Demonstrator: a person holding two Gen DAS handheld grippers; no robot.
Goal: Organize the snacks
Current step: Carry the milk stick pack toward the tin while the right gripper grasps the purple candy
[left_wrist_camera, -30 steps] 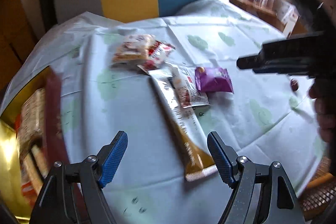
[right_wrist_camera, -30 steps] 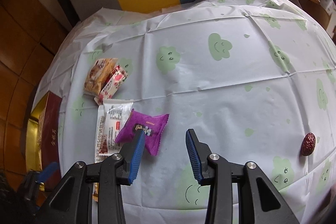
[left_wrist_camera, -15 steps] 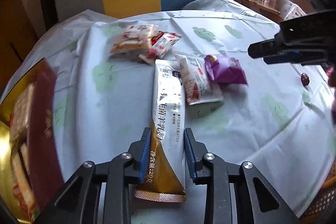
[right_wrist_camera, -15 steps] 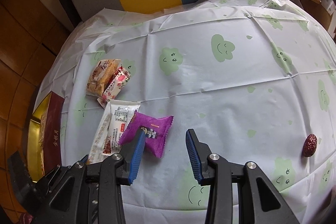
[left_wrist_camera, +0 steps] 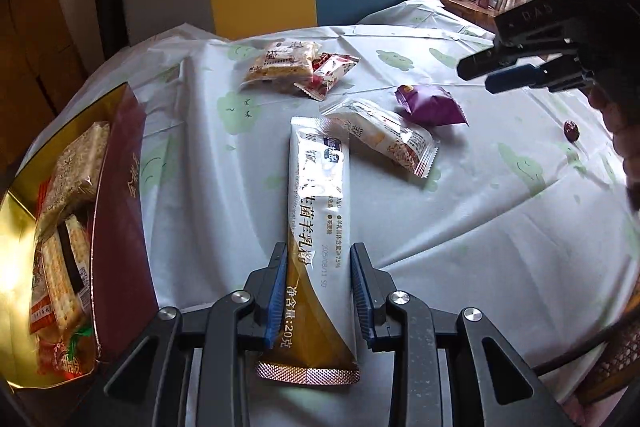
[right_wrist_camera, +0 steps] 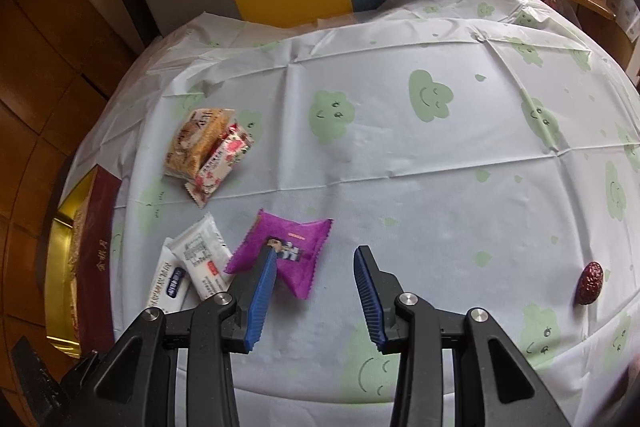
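- One long white-and-gold stick packet [left_wrist_camera: 318, 227] sits clamped between the blue pads of the left gripper [left_wrist_camera: 319, 291], its gold crimped end nearest the camera and its white end reaching out over the tablecloth [left_wrist_camera: 460, 227].
- Whether the far end of the stick packet rests on the cloth or hangs just above it is hard to tell.
- Just beyond its white end lies a white wrapped snack [left_wrist_camera: 384, 137], tilted, and near that a purple pouch [left_wrist_camera: 430, 105].
- Farther back, a tan biscuit pack [left_wrist_camera: 282, 65] and a red-and-white floral packet [left_wrist_camera: 330, 71] touch each other; the floral one overlaps the biscuit pack's edge.
- At the left edge stands a gold box [left_wrist_camera: 16, 227] with a maroon side [left_wrist_camera: 120, 207]; it holds cracker packs, and its near corner is cut off by the frame.
- Over at the right, the right gripper [right_wrist_camera: 316, 291] hovers above the cloth with its jaws apart and nothing between them.
- From its own camera, the left blue pad covers part of the purple pouch [right_wrist_camera: 288, 247], but in the left wrist view this gripper [left_wrist_camera: 516, 73] hangs clear above the pouch.
- A dark red date [right_wrist_camera: 590, 283] lies alone on the cloth, well apart from the packets.
- Part of a hand [left_wrist_camera: 624, 131] shows at the right border, mostly cut off.
- Print on the packets is too small or blurred to read fully.
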